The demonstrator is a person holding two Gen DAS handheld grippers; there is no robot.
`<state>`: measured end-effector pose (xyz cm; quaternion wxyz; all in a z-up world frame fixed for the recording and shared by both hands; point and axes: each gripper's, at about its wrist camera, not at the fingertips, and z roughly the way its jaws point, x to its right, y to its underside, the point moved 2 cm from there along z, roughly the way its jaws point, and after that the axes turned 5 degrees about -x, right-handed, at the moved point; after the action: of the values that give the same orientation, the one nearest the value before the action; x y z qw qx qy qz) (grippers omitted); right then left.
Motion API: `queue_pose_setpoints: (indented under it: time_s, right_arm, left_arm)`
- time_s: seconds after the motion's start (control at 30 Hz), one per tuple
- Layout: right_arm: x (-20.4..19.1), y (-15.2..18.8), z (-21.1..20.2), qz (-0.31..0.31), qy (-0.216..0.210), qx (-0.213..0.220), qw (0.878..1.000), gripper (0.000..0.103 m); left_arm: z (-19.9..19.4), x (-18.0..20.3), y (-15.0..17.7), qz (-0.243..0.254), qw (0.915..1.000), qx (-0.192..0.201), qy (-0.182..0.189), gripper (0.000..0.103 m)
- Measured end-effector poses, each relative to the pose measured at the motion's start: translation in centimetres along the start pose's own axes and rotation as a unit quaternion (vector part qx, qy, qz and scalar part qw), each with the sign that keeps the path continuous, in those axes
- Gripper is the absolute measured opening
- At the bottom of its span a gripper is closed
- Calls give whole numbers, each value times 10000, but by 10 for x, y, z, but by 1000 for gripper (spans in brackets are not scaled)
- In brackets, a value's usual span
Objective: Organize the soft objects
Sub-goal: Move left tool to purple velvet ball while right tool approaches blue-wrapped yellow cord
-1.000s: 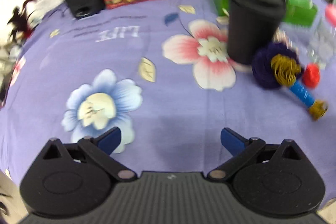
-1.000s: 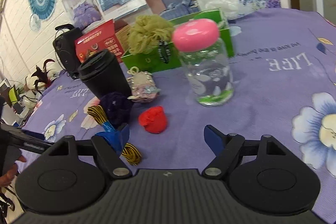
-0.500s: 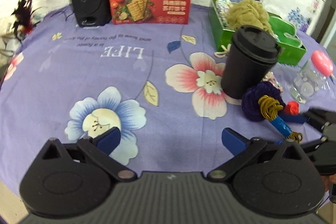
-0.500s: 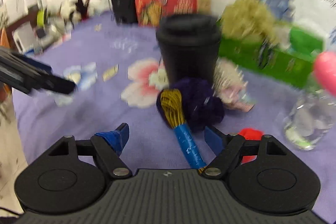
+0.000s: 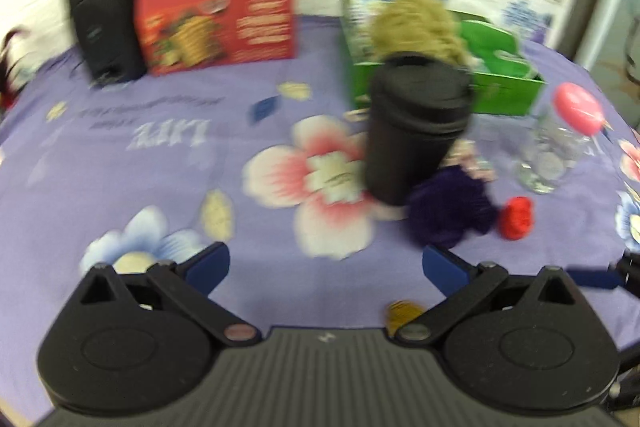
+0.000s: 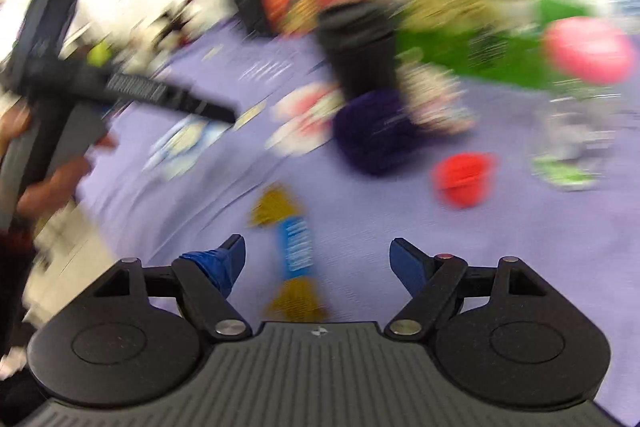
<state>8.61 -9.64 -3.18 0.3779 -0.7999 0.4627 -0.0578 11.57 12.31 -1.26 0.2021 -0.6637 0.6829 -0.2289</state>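
Observation:
A blue-and-gold tassel (image 6: 294,251) lies on the purple flowered cloth between the fingers of my right gripper (image 6: 317,247), which is open; the pads do not press it. Beyond it lie a purple puff (image 6: 376,133) and a small red soft piece (image 6: 464,179). In the left wrist view, my left gripper (image 5: 324,259) hangs open and empty over the cloth, short of the purple puff (image 5: 450,211) and the red piece (image 5: 517,218). An olive loofah (image 5: 416,23) sits in the green box (image 5: 504,87). Both views are blurred.
A black lidded cup (image 5: 416,131) stands just behind the puff, with a pale frilly item (image 5: 472,159) beside it. A clear jar with a pink lid (image 5: 560,147) stands to the right. A red carton (image 5: 216,15) and a black speaker (image 5: 104,15) line the back.
The tassel, which leaned on the purple puff, now lies apart from it and nearer to me, between the right fingers. The right view has rolled, and the left view has shifted right.

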Motion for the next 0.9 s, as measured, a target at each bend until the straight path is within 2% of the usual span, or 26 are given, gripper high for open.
queue_pose_setpoints:
  time_s: [0.07,0.1,0.23,0.3,0.4,0.47,0.5,0.57,0.63,0.7,0.8,0.9]
  right_arm:
    - [6,1,-5,109,182,216,9995,66]
    - [3,2,-2,23,158,125,9998,66]
    - [-27,7,22,-835,83,-282,9961,66]
    - [-41,6,33,-1213,138,-289,9921,66]
    - [-58,-2,56,-1690,552,-271,9837,66]
    - [-62,-2,73,-1943,927,-542,9750,66]
    - [-60,-2,74,-1942,909,-542,9752,66]
    - [-41,-2,64,-1527,1022,-532,9815,66]
    - [-13,2,49,-983,1471,-437,9833,67]
    - [25,8,27,-376,1941,-372,9796,67]
    - [67,16,-18,311,2539,-52,9667,67]
    - [77,16,-53,498,2628,288,9631,67]
  left_arm:
    - [4,13,-9,123,9999,49,15,102]
    - [5,17,-14,179,9998,61,-5,102]
    - [0,15,-22,304,9990,194,-266,102]
    - [-3,6,-20,252,9989,211,-347,102]
    - [-2,-9,-14,15,9992,121,-373,102]
    - [0,-17,-9,-111,9993,47,-340,102]
    - [1,-20,-8,-156,9993,24,-333,102]
    - [3,-20,-5,-135,9994,-5,-334,102]
    - [4,-16,-4,-40,9996,-2,-287,102]
    - [6,-8,-3,147,9998,-8,-160,102]
    - [9,12,-4,406,9992,39,40,102]
    - [16,37,-5,637,9977,-11,229,102]
